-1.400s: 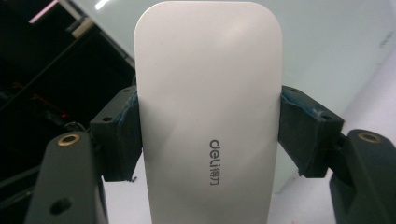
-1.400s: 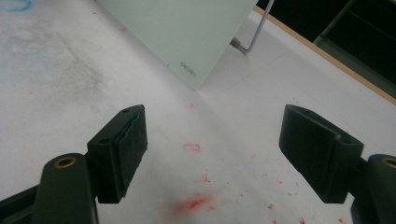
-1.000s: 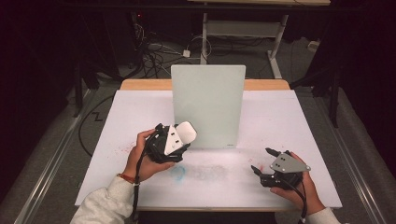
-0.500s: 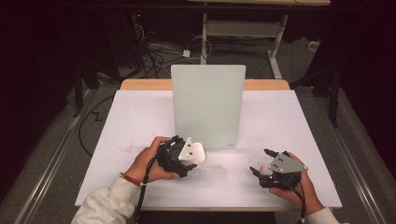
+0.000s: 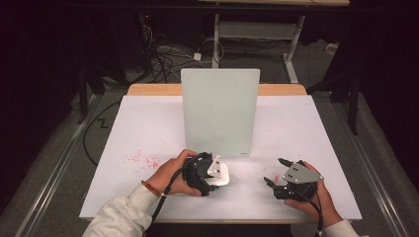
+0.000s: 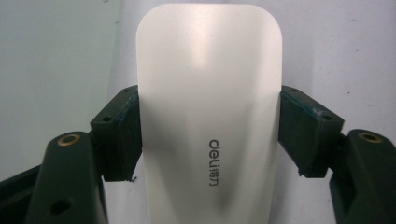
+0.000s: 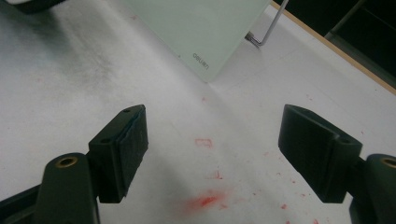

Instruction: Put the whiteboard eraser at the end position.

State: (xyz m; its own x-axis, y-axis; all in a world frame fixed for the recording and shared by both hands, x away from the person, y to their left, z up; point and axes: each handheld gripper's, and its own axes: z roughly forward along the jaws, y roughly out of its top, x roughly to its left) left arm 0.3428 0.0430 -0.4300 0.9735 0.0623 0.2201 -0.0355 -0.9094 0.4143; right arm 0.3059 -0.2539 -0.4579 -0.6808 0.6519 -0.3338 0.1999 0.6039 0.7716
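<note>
A white rounded block [image 6: 210, 116] with a grey "deli" mark is clamped between the black jaws of my left gripper [image 6: 210, 135]. From above, this gripper [image 5: 215, 174] holds the block [image 5: 222, 177] low over the white table sheet [image 5: 148, 133], just in front of an upright pale board [image 5: 220, 111]. My right gripper [image 5: 274, 171] rests at the front right with its jaws wide apart. Between those jaws [image 7: 212, 149] lies only the white sheet with red marks [image 7: 205, 200].
The upright board [image 7: 196, 28] stands mid-table on a thin metal stand [image 7: 266, 32]. Red specks [image 5: 141, 159] dot the sheet at the left. A wooden table edge [image 5: 153, 89] runs behind. Cables [image 5: 168, 59] and table legs lie on the floor beyond.
My left gripper has moved right and toward the table's front with the white block, dropping closer to the sheet. The right gripper has hardly shifted.
</note>
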